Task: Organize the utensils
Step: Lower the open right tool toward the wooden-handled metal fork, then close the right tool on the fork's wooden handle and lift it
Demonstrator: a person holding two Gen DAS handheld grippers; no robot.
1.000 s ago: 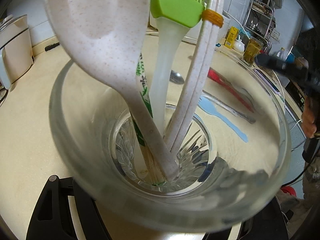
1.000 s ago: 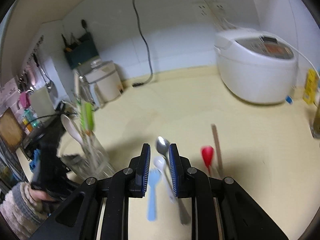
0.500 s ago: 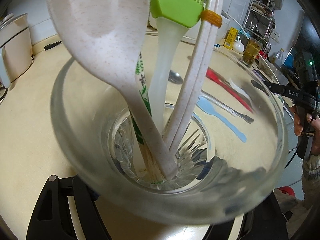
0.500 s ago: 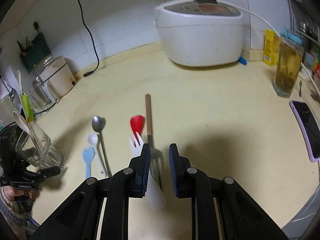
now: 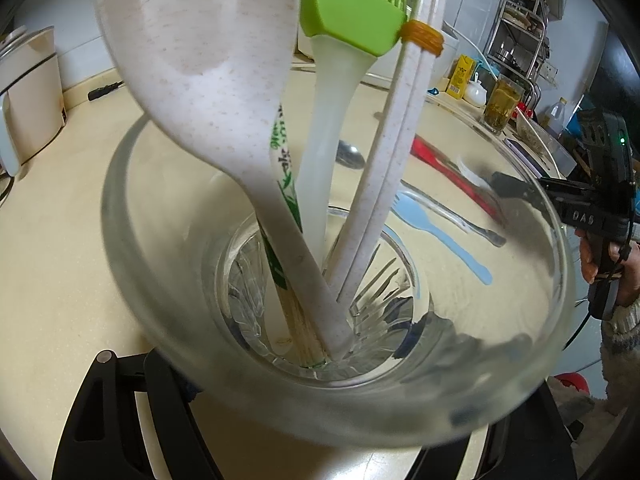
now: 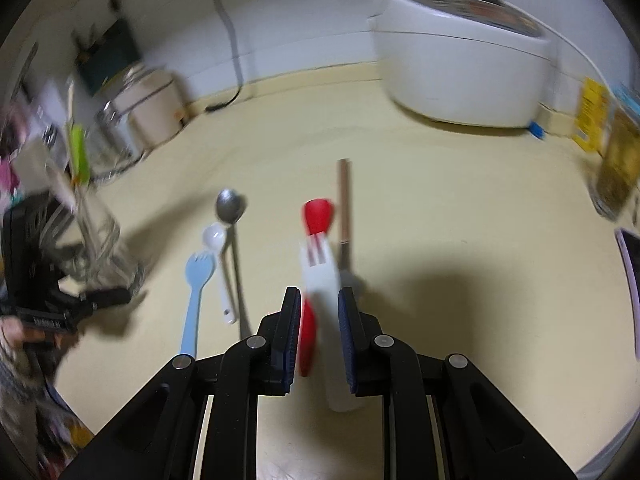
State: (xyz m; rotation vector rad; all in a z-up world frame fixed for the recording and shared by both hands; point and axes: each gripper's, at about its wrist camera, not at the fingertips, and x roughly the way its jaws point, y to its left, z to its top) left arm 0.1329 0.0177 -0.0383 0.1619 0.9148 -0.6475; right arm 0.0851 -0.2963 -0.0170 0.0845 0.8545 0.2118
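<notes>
Currently: glass held, right lining up on white fork

Glass [image 5: 132, 264] with spoon [image 5: 208, 60], brush [image 5: 352, 12], chopsticks [image 5: 400, 128] sits between left hand-held gripper [image 5: 320, 396] jaws, just been easing open. Right hand-held gripper [image 6: 319, 344] narrowly open, straddling white fork [image 6: 320, 276] and red spoon [image 6: 317, 214] on counter [image 6: 460, 208]; blue fork [image 6: 198, 280] left.

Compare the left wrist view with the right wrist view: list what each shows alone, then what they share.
Left wrist only: the inside of the glass, with the speckled spoon, banded chopsticks and wrapped sticks standing in it. Right wrist only: the rice cooker, white fork, small white spoon and the open right gripper over the fork. Both: green brush, blue fork, metal spoon, red spoon, counter.
</notes>
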